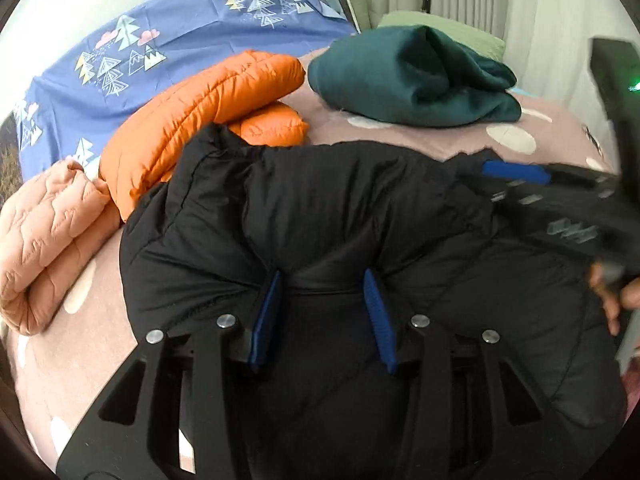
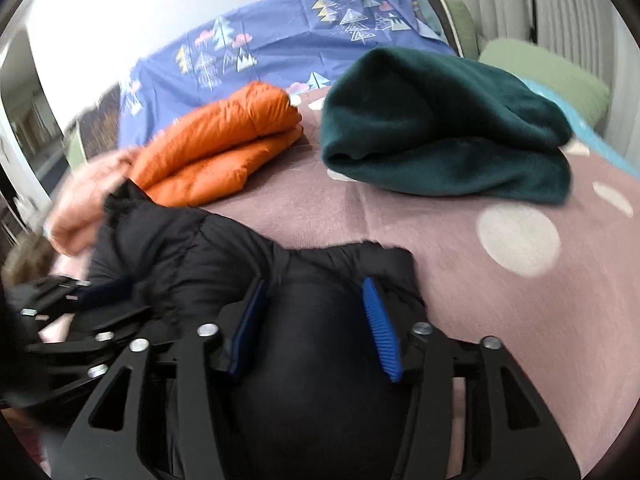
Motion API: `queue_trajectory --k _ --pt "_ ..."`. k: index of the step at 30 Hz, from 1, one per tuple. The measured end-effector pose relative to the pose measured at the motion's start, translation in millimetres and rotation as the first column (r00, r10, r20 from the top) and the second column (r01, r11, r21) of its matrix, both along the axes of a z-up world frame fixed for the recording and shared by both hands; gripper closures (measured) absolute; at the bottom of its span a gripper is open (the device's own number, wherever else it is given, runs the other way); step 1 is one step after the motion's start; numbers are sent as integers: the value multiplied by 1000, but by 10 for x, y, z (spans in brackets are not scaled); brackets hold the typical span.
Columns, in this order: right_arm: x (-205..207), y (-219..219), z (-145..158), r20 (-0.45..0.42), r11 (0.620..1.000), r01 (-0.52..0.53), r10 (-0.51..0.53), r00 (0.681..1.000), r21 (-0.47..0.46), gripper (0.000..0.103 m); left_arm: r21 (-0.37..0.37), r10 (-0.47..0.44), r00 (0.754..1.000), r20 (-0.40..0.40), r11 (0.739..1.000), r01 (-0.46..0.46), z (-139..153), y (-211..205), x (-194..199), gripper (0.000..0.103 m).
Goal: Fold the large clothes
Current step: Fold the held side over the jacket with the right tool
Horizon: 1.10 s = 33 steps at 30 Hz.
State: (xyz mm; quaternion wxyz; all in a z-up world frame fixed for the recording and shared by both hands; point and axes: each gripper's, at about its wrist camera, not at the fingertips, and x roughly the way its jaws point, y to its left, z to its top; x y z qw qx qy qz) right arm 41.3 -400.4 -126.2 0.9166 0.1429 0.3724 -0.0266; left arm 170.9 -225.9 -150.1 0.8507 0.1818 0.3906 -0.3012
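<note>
On the near side of the bed (image 2: pixel 440 216), the black jacket (image 1: pixel 340 208) lies bunched; left tool (image 1: pixel 324 280) clamped on its fabric, right tool (image 2: pixel 316 292) likewise pinching a fold.

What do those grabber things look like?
Each gripper is matte black with two flat arms that have triangle-shaped holes and round silver bolts. The left gripper and right gripper both end in blue fingers with ribbed pads. On the right one's body, seen from the left camera, a small green light glows.
</note>
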Motion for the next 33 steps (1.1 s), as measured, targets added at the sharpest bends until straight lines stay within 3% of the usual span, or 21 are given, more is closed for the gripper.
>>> queue_trajectory --k 2,7,11,16,18,24,33 --pt "-241 -115 87 9 998 30 -30 1000 62 35 8 -1 1000 13 1000 1 1 7 -18 58" --pt "-686 -256 36 -28 980 28 -23 999 195 22 1 -2 1000 12 1000 2 -42 -34 19 59" --pt "-812 -300 -168 -73 934 -32 62 995 356 22 -1 -5 1000 19 1000 5 -33 -34 20 59" --pt "-823 -277 -167 -62 917 -78 111 992 391 18 -15 -3 1000 17 1000 3 -30 -23 24 59" --pt "-733 -219 -196 -63 887 -119 164 984 447 18 -19 -2 1000 14 1000 2 -24 -17 28 59" --pt "-590 -37 -241 -72 899 -151 197 978 410 17 -25 3 1000 2 1000 -3 -13 -4 44 59" --pt "-714 -70 -265 -55 918 -137 169 984 372 35 -41 7 1000 -14 999 -7 19 6 67 59"
